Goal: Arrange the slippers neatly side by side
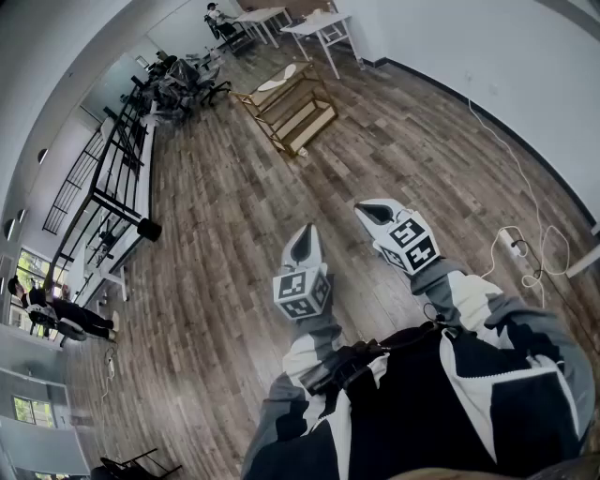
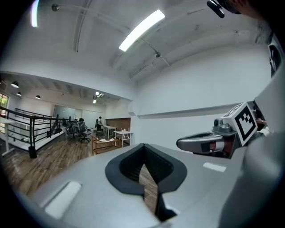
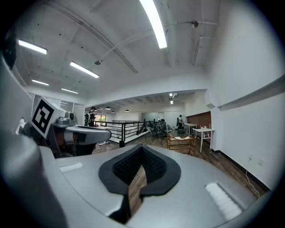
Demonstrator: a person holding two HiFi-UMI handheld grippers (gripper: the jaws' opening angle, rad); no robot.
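A large open room with a wood-plank floor and white walls fills the head view. No view shows where the slippers are.

Low in the middle of the head view, both tools are held out over bare planks. The left hand-held gripper points toward 12 o'clock. Its own view shows its jaws pressed together at the tips, with nothing between them. The right hand-held gripper is just beside it at 2 o'clock and angles toward 11 o'clock. Its jaws are also fully closed and empty. Each carries a marker cube behind the jaws. The person's black-and-white sleeves run back toward 5 o'clock.

Well beyond the jaws at 12 o'clock is a low wooden rack. White tables stand behind it against the far wall. At 10 o'clock a black railing runs along the floor's edge, with office chairs grouped at its far end. At 3 o'clock a white cable trails over the planks to a power strip near the wall. A person in dark clothes is at 8 o'clock, beyond the railing. Long ceiling lights run overhead.
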